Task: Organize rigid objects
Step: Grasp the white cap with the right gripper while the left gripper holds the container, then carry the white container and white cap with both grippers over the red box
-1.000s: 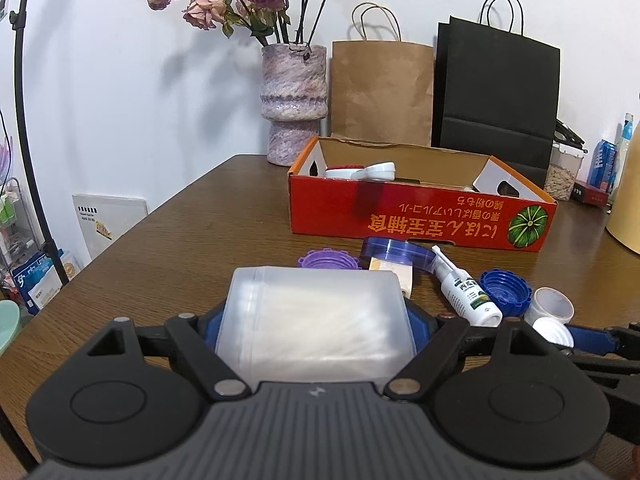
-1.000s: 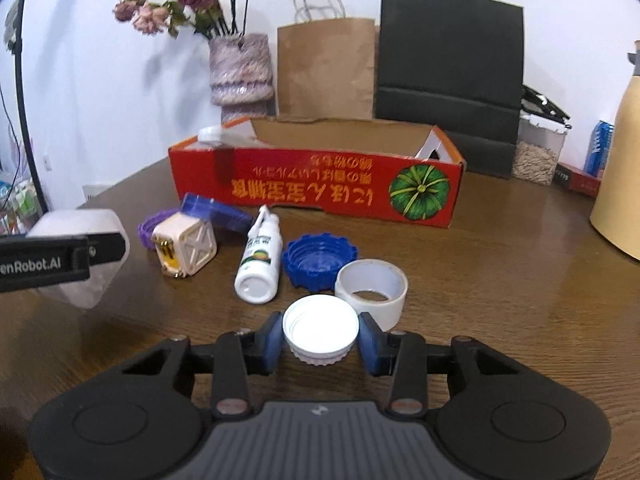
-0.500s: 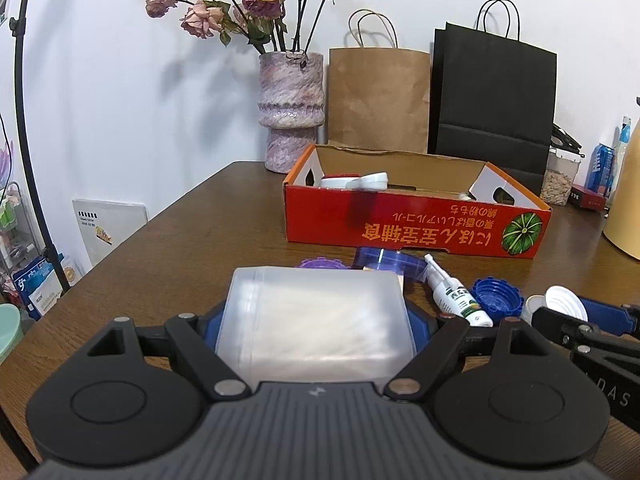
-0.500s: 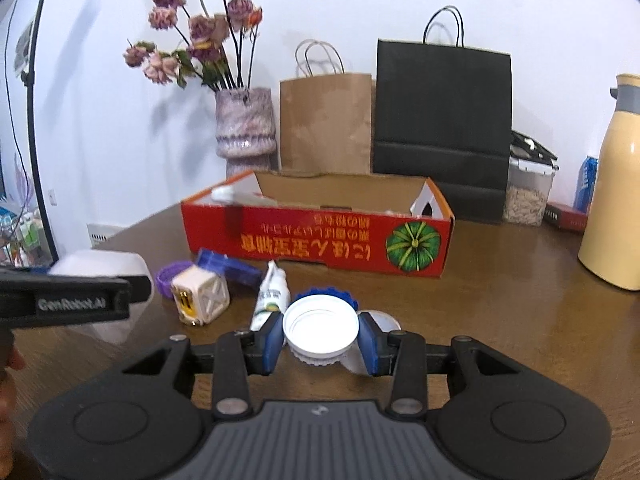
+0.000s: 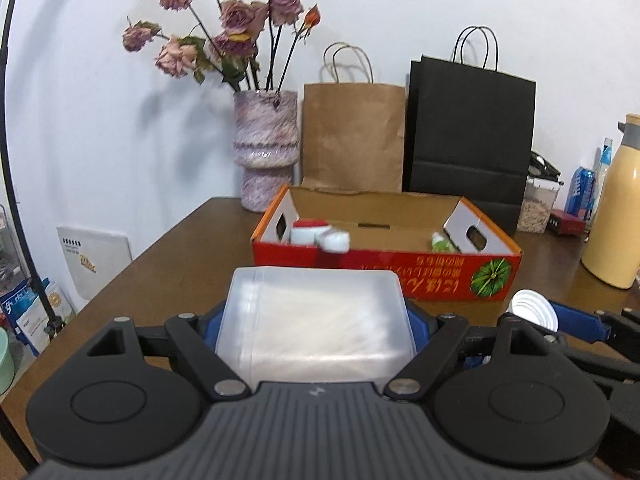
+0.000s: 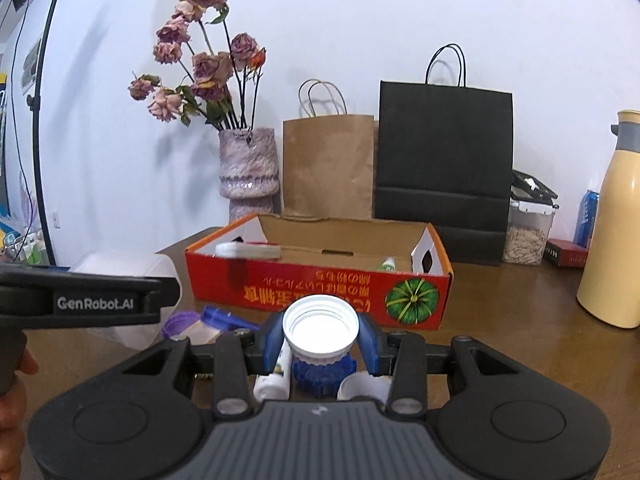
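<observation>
Wooden table (image 6: 520,320), back row along the white wall: mottled purple vase (image 6: 248,172) with dried roses, brown paper bag (image 6: 328,168), black paper bag (image 6: 444,160), clear container of seeds (image 6: 528,236), cream flask (image 6: 616,224) at far right.

Red cardboard box (image 6: 320,284), open-topped, pumpkin print on its front wall; stands mid-table, between both grippers and the bags. Inside it: a white-and-red item at the left end, a small green-and-white item toward the right end.

Loose on the table in front of the box, below the right gripper: blue ridged cap (image 6: 324,372), white spray bottle (image 6: 276,376) lying down, white ring (image 6: 362,388), purple lid (image 6: 180,320); partly hidden by the gripper.

Left gripper (image 5: 316,320): blue pads pinching a translucent rectangular plastic box (image 5: 316,316), frosted, whitish contents blurred; held above the table, short of the red box.

Right gripper (image 6: 320,340): pads clamped on a white screw cap (image 6: 320,326), threaded hollow facing the camera; held aloft near the red box's front wall.
</observation>
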Demonstrator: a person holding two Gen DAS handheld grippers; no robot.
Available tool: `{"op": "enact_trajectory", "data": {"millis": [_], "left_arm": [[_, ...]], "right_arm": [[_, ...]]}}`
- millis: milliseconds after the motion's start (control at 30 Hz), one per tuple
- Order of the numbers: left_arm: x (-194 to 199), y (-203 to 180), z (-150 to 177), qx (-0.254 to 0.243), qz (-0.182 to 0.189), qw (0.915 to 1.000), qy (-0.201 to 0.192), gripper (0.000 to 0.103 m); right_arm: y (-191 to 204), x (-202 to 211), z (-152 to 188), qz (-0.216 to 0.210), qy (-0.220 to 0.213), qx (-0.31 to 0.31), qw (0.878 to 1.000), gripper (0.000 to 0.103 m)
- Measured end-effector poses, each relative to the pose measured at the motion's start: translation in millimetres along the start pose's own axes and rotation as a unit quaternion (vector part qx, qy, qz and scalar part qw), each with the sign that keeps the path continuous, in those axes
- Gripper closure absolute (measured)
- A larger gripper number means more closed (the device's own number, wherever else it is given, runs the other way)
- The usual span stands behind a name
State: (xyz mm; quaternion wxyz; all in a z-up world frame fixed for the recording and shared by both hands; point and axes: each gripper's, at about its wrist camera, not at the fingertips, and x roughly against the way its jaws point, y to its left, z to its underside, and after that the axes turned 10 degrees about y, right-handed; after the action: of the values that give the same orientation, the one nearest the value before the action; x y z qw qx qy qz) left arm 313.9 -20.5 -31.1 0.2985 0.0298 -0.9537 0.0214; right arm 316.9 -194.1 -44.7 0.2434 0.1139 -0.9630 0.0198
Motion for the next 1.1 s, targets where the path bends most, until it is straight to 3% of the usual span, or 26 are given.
{"op": "enact_trajectory", "data": {"millis": [1100], "left_arm": [[-66,-31,-80,0.020,0.014,0.9996,-0.013,0.019]], "right_arm": [[-32,-65,-66,0.019,-0.030,0.003,0.999,0.064]]}}
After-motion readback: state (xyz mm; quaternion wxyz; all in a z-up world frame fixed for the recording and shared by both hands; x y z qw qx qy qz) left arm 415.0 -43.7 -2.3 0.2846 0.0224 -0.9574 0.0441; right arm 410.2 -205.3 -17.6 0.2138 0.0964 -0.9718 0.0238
